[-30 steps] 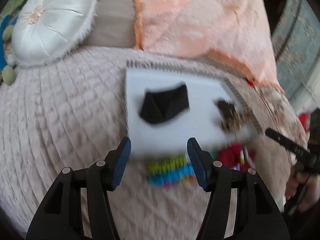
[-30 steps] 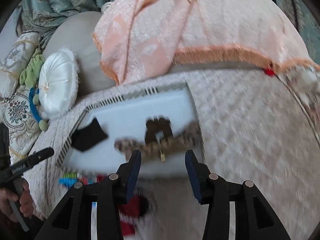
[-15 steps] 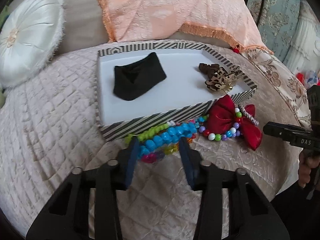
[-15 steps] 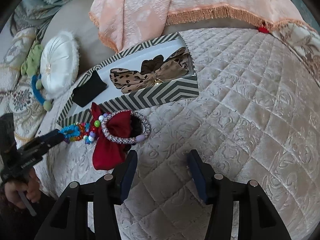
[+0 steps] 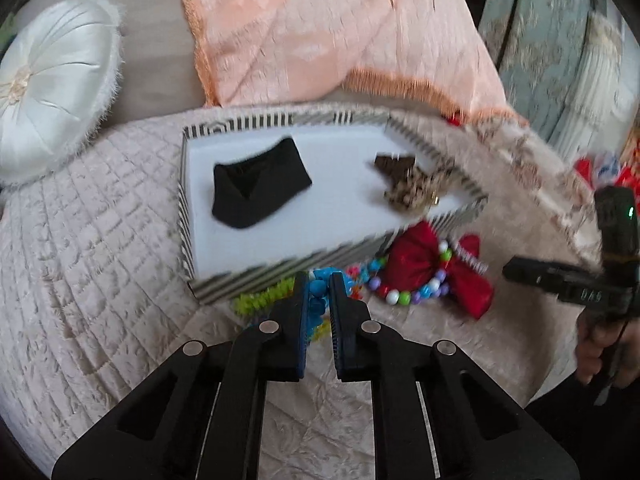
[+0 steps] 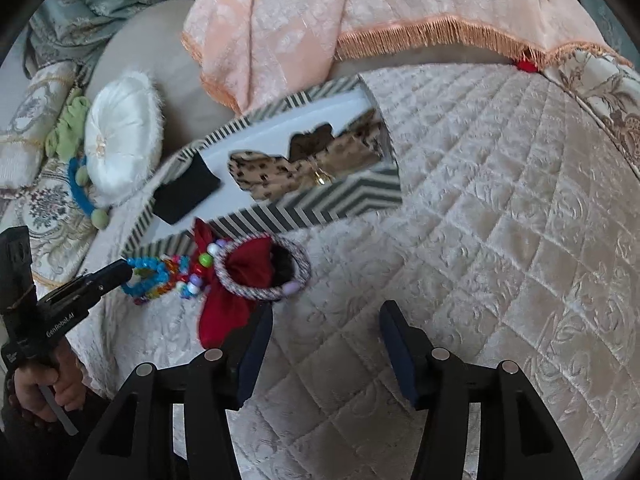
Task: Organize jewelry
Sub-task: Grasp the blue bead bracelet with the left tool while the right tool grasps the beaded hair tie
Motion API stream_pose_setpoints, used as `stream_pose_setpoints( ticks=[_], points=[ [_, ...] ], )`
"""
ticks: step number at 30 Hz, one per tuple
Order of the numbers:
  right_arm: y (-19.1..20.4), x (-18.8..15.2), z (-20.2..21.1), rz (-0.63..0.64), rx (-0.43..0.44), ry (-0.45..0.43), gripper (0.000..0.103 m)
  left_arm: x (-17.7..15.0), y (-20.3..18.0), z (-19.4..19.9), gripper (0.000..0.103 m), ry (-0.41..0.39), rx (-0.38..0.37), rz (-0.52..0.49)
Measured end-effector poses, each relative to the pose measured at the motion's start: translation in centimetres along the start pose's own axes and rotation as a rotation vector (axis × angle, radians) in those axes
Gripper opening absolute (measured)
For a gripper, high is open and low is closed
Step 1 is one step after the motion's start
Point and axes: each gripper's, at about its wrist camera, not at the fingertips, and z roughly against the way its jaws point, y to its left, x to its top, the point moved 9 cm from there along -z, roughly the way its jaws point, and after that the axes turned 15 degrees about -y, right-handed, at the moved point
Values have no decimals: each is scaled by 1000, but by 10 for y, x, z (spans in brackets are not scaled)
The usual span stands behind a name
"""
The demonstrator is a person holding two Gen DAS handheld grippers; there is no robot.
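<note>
A striped box point(image 5: 280, 266) point(image 6: 320, 204) with a white floor stands on the quilted bed. It holds a black pouch point(image 5: 256, 184) point(image 6: 184, 196) and a leopard-print bow point(image 5: 416, 188) point(image 6: 280, 172). In front of the box lie a blue bead bracelet point(image 5: 319, 288) point(image 6: 150, 276), a multicoloured bead bracelet point(image 5: 416, 292), a red bow point(image 5: 416, 260) point(image 6: 236, 296) and a woven bangle point(image 6: 264, 268). My left gripper point(image 5: 319, 280) is shut on the blue bead bracelet. My right gripper point(image 6: 326, 314) is open and empty, just right of the red bow.
A round white cushion point(image 5: 52, 84) point(image 6: 120, 136) lies left of the box. A peach fringed cloth point(image 5: 340, 40) point(image 6: 400, 12) hangs behind it. Green and blue hair ties point(image 6: 76, 152) lie at far left. The quilt point(image 6: 500, 240) stretches to the right.
My left gripper has come down and closed its fingers on the blue bead bracelet. My right gripper has dropped lower, near the red bow, and stays open.
</note>
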Motion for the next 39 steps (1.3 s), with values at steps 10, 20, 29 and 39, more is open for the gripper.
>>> stream_pose_setpoints(
  ticks=[10, 20, 29, 39],
  points=[
    [80, -6, 7, 256, 246, -36, 53, 21, 13, 11, 9, -72, 16, 121],
    [68, 1, -2, 195, 167, -43, 45, 19, 13, 8, 9, -60, 29, 137],
    [68, -4, -32, 297, 124, 20, 15, 15, 17, 4, 9, -41, 40, 142],
    [54, 28, 14, 207, 151, -118, 10, 14, 16, 3, 9, -39, 44, 125]
  ],
)
